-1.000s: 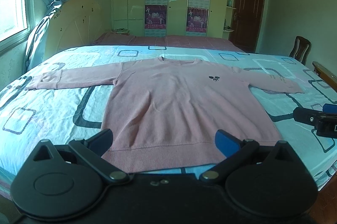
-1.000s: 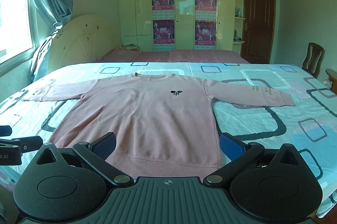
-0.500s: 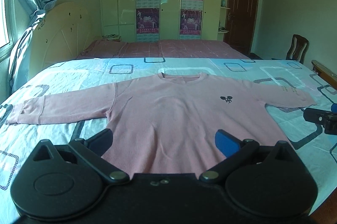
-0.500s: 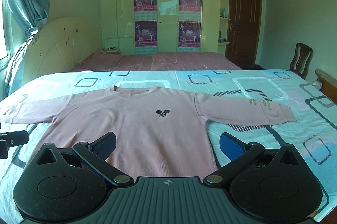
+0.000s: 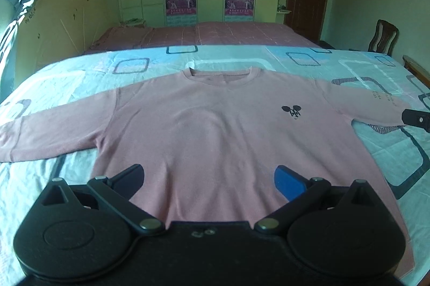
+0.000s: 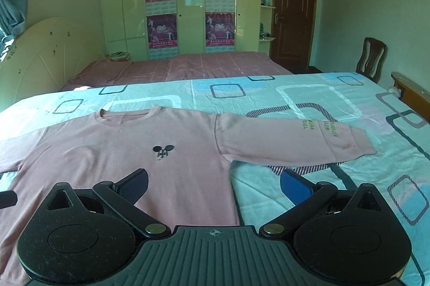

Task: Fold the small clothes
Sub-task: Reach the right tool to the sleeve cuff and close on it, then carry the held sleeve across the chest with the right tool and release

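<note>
Open bedspread (image 6: 336, 97) ahead and to the right of right gripper (image 6: 213, 185); bed edge off to the far right, near a chair (image 6: 372, 57). One pink sweater (image 5: 215, 130), spread flat, both sleeves out, directly under and ahead of left gripper (image 5: 209, 178). Right sleeve (image 6: 295, 140) just ahead of right gripper. Two grippers, both spread wide, holding nothing.
</note>
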Demonstrator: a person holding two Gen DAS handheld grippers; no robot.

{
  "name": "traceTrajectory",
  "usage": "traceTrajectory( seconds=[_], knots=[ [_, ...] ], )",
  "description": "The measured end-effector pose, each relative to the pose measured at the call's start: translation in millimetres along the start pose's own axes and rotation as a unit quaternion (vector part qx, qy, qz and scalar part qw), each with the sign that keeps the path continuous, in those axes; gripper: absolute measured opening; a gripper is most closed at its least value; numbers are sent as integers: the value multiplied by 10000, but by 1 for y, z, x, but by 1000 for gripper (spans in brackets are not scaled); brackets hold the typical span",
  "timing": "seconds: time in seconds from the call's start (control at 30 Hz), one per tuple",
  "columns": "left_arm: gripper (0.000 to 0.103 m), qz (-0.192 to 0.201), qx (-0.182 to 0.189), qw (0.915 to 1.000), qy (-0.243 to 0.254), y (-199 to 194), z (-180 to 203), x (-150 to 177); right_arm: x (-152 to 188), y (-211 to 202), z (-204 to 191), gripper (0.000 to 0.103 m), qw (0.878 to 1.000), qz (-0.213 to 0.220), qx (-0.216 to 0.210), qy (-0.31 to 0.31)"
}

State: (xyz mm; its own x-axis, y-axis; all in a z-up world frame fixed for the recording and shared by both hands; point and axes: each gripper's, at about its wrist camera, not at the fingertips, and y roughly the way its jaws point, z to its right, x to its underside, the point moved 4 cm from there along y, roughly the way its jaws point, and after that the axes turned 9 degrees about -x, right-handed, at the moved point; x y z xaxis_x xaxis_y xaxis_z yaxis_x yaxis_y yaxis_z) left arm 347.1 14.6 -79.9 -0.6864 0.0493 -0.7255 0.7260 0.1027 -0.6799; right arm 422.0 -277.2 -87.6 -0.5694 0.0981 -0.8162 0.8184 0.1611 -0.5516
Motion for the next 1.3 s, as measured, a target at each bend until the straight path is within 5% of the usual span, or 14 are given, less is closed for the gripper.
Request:
traceTrajectory(
  seconds=[0.2, 0.3, 0.63, 0.67, 0.7, 0.73, 1.17, 1.23, 1.3],
  knots=[
    [102, -88, -639, 9978, 137, 44, 40, -27, -20, 43, 102, 103, 9969, 185, 163, 753],
    [95, -232, -635, 9975, 201, 66, 61, -37, -23, 63, 167, 103, 9905, 345, 351, 1282],
    [102, -722, -689, 9949, 142, 112, 121, -43, -1, 98, 316, 101, 9628, 487, 752, 2549],
    [102, -750, -704, 9945, 184, 117, 126, -46, 1, 100, 325, 92, 9608, 492, 745, 2625],
    [102, -753, -714, 9944, 212, 118, 130, -47, 4, 102, 333, 68, 9581, 458, 712, 2735],
    [102, -748, -717, 9943, 234, 120, 134, -49, 9, 105, 338, 61, 9541, 422, 723, 2875],
    [102, -737, -673, 9947, 243, 131, 146, -69, 28, 92, 383, 60, 9037, 750, 224, 4210],
    [102, -653, -638, 9956, 211, 129, 143, -73, 24, 95, 387, 27, 9095, 628, 438, 4085],
    [102, -668, -557, 9962, 107, 127, 136, -75, 21, 98, 393, 13, 9149, 525, 576, 3960]
  ],
)
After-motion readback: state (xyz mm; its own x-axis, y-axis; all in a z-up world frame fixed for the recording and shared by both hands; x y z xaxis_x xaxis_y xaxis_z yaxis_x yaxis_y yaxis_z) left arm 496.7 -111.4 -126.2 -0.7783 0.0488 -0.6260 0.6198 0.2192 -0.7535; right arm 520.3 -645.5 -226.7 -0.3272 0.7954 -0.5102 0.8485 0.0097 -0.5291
